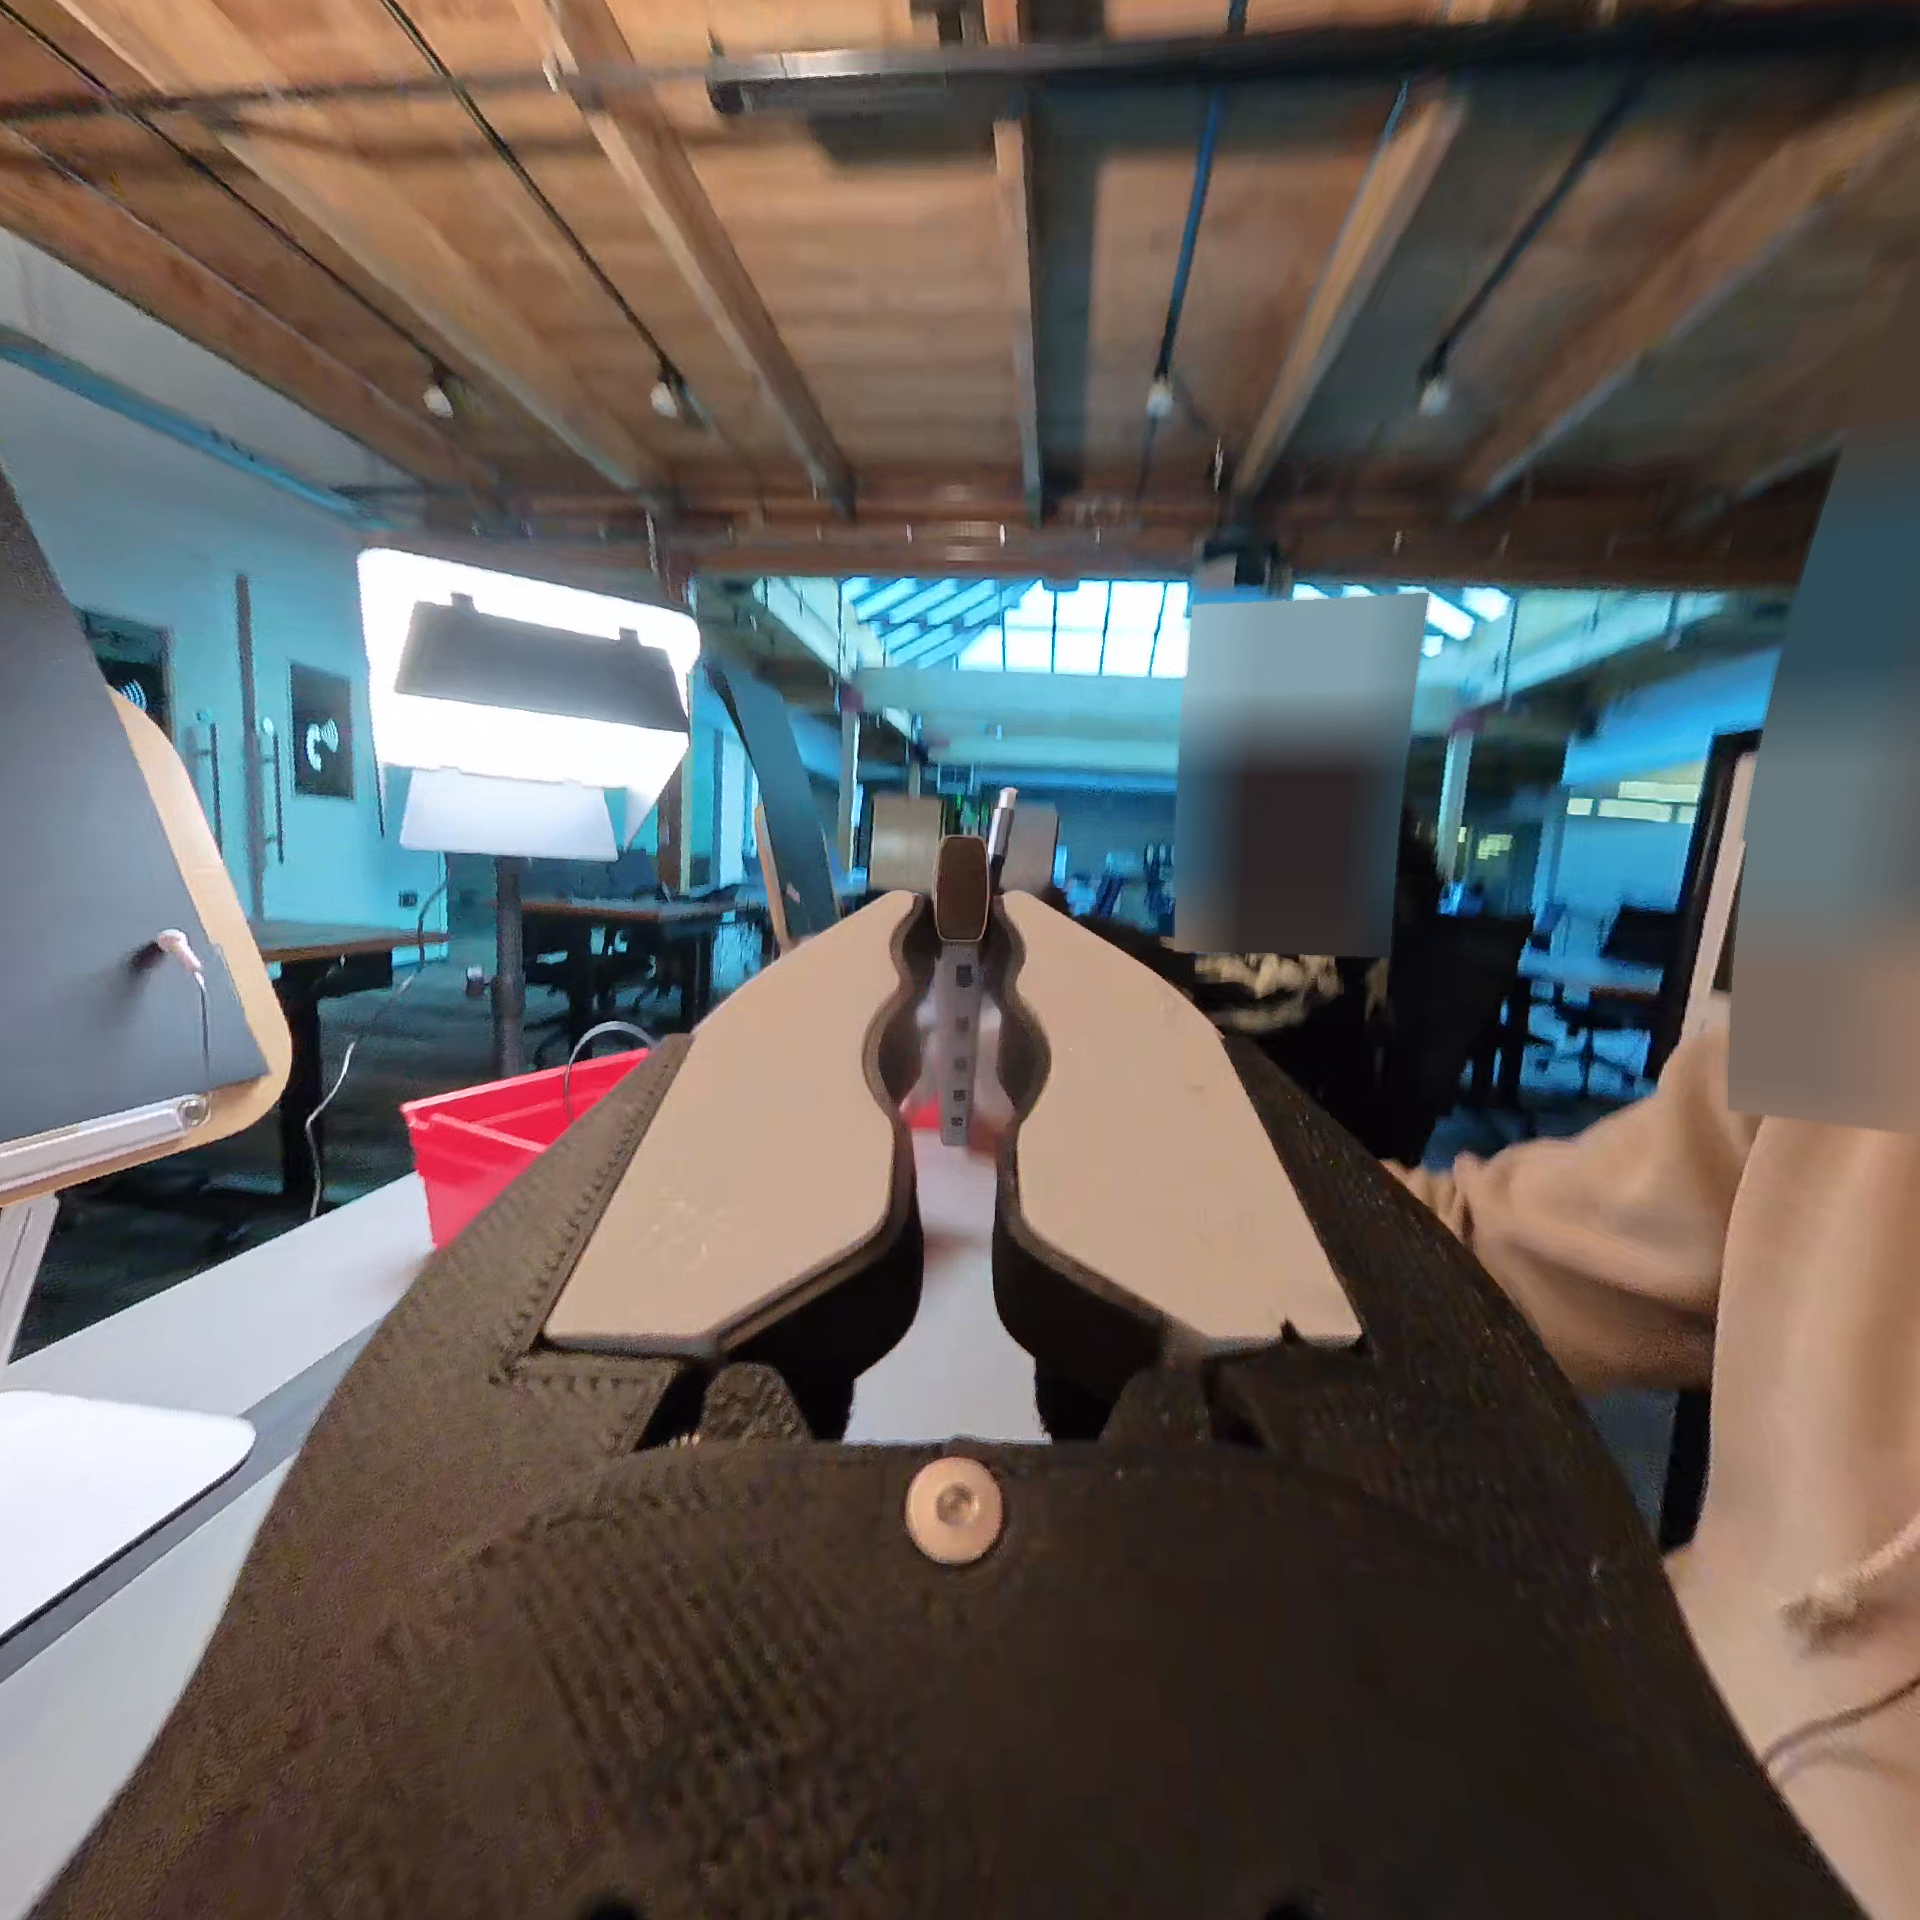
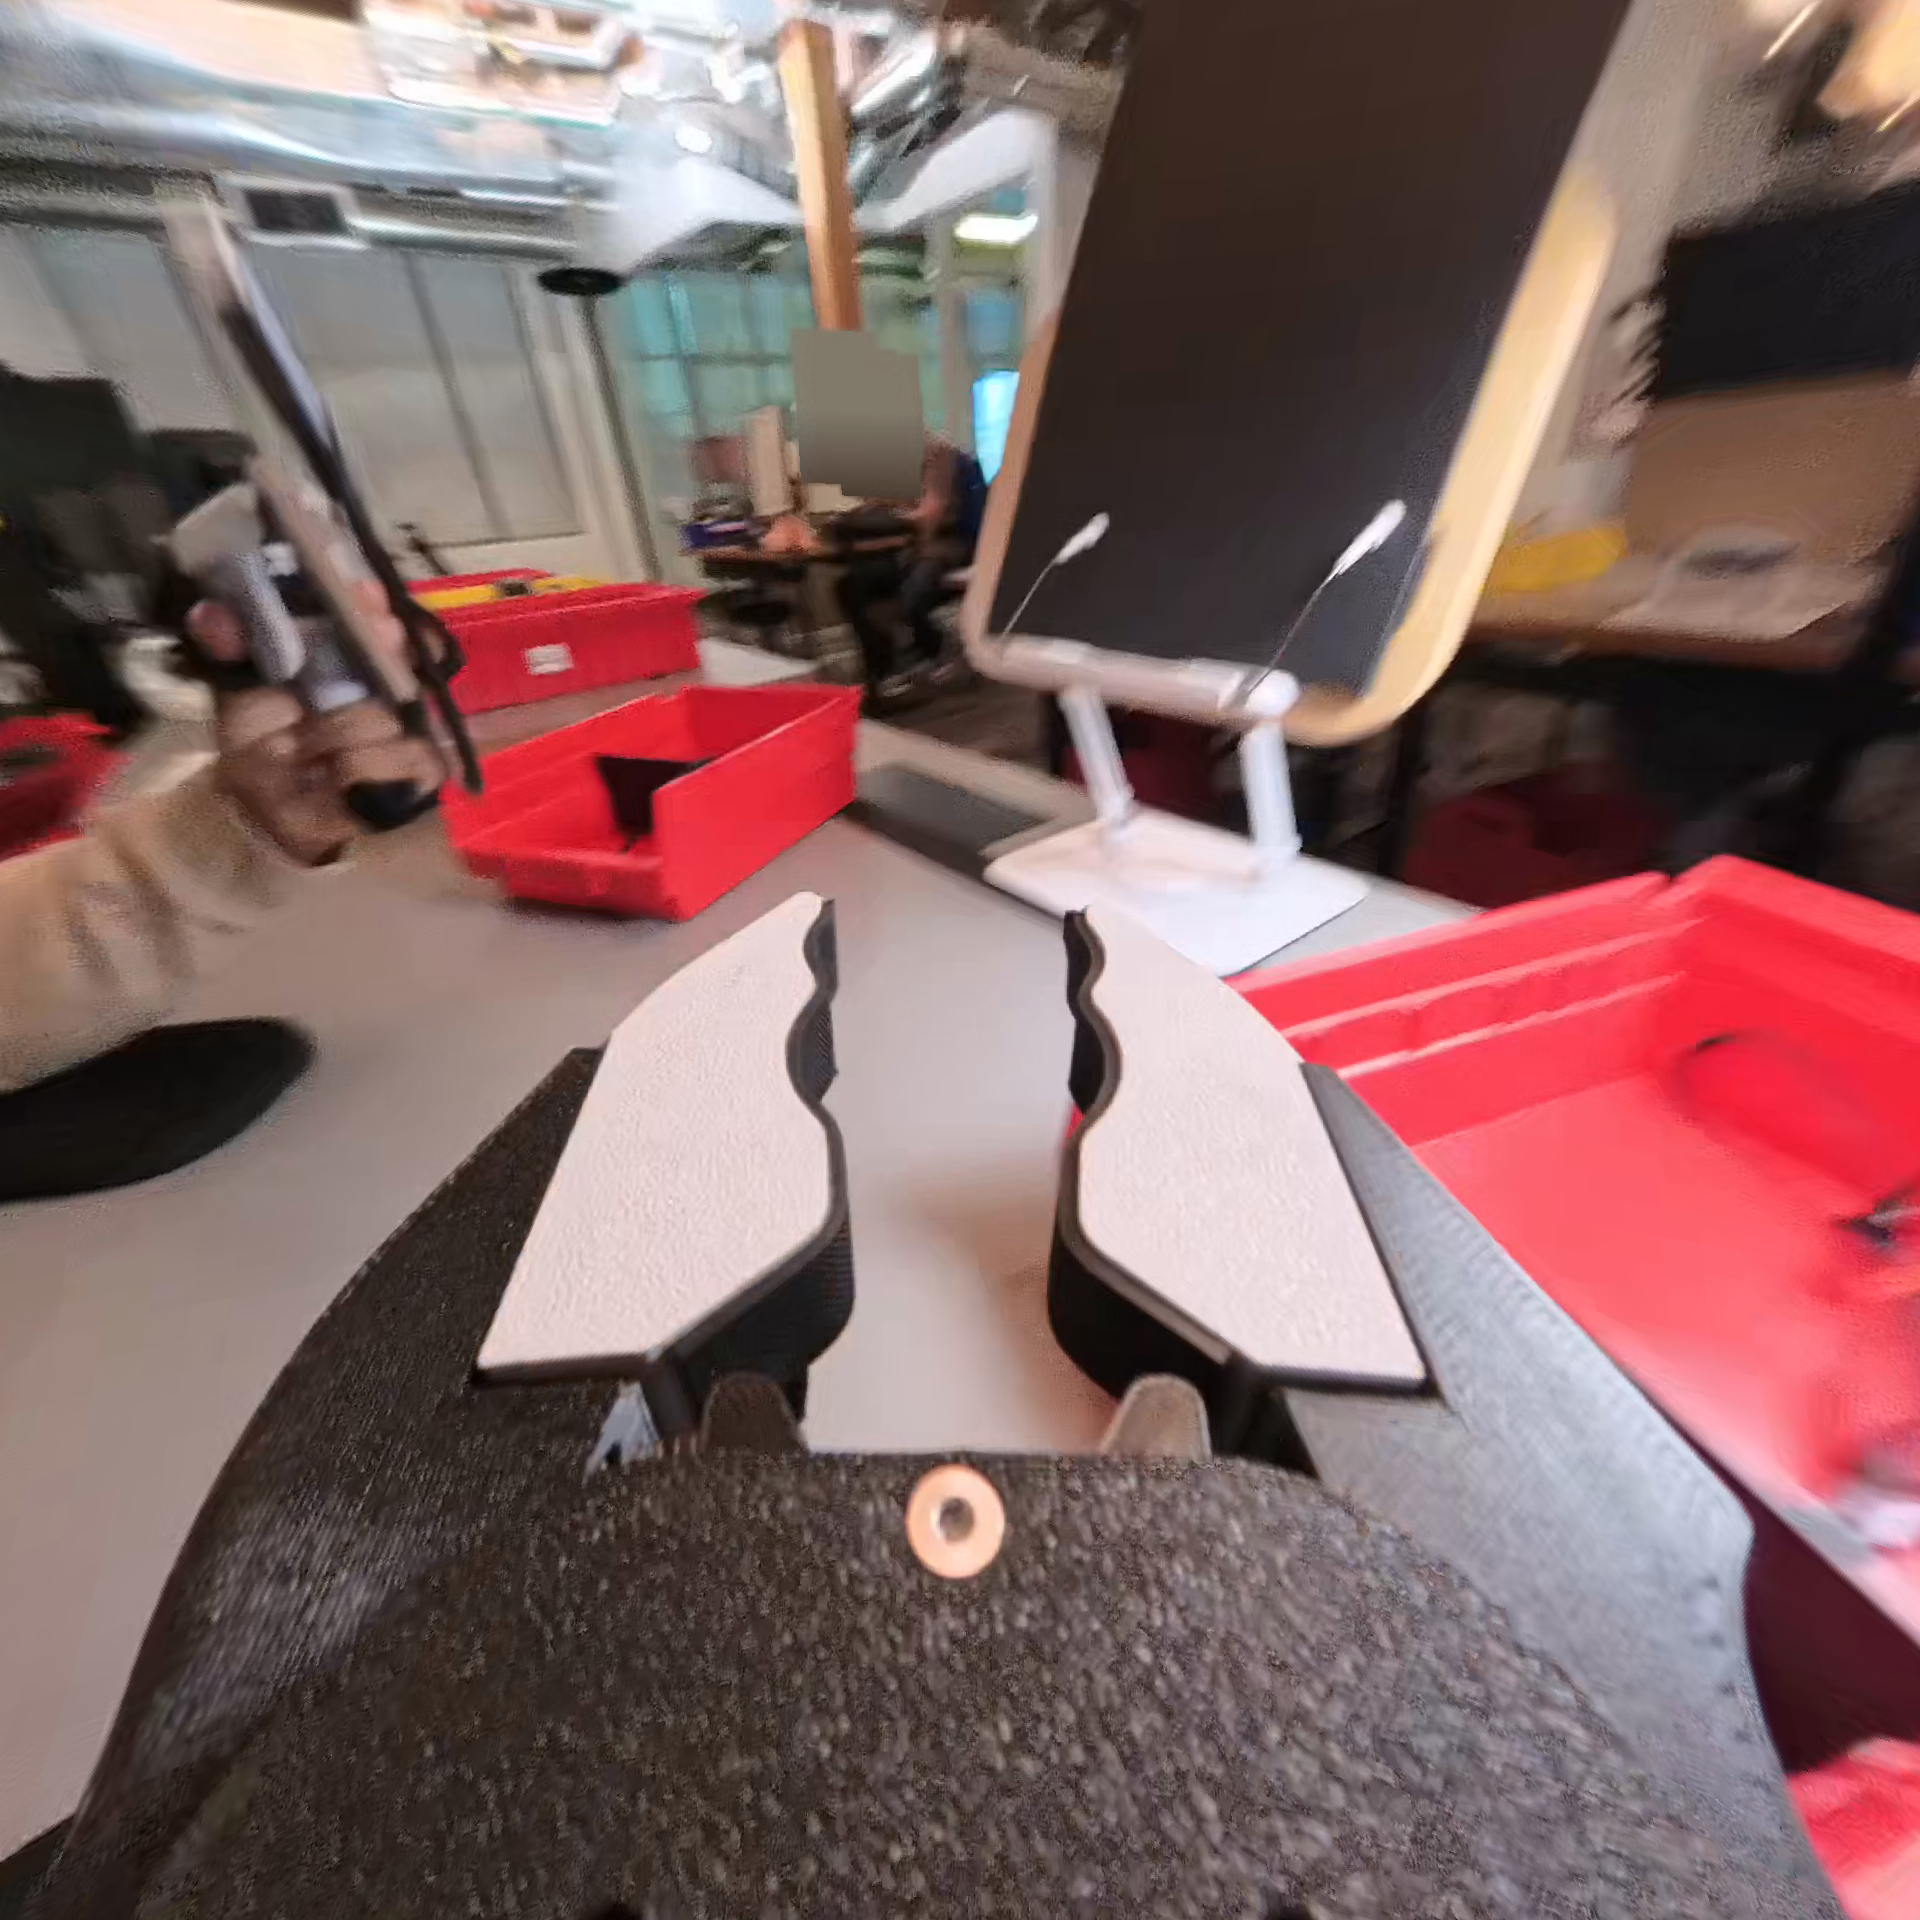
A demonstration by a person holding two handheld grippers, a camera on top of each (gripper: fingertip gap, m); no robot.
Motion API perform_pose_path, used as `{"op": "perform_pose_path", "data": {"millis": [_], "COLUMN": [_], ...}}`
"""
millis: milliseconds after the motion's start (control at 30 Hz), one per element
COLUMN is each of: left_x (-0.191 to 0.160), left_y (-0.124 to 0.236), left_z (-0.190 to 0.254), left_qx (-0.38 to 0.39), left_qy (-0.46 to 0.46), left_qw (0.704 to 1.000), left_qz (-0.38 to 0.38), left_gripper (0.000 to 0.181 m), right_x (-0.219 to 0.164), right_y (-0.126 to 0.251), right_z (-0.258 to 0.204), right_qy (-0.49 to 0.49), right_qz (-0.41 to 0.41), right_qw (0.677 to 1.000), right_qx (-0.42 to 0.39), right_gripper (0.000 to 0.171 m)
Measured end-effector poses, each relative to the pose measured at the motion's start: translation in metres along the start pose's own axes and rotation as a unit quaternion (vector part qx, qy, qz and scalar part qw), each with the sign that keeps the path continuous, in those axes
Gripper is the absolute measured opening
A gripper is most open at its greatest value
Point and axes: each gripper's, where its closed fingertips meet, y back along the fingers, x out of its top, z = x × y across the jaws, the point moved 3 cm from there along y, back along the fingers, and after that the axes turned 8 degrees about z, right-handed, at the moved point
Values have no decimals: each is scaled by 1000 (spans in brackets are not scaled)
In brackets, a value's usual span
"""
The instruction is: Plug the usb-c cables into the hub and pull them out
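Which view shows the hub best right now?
The left wrist view: the hub sits close and centred, clamped between the left gripper fingers, port side facing the camera, a plug sticking out beyond it. The right wrist view shows the hub only far off, blurred, edge-on in that gripper, raised above the table.

Red bin (ahead) blocks table.

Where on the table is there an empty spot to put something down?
The grey table is bare in front of the open right gripper, between the red plastic bin and the white stand's base. The right edge is crowded by the big red tray.
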Motion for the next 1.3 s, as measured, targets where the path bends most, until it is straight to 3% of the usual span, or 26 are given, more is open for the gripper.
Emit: {"op": "perform_pose_path", "data": {"millis": [133, 267, 433, 667, 1300], "left_x": [13, 2, -28, -61, -81], "left_y": [2, -1, -5, -3, 2], "left_z": [-4, -6, 0, 5, 9], "left_qx": [15, 24, 16, 8, -9], "left_qy": [49, 103, 147, 169, 169], "left_qw": [995, 987, 983, 983, 985], "left_qz": [84, 123, 107, 66, 24], "left_gripper": [10, 10, 9, 10, 10], "right_x": [-63, -58, -40, -43, -65], "right_y": [-44, -98, -131, -127, -122], "right_z": [-61, -141, -193, -188, -193], "right_qy": [-33, -96, -154, -117, -87], "right_qz": [-82, -17, 70, 82, 32], "right_qw": [988, 968, 955, 966, 968], "right_qx": [130, 233, 243, 216, 234], "right_gripper": [52, 54, 49, 10, 6]}}
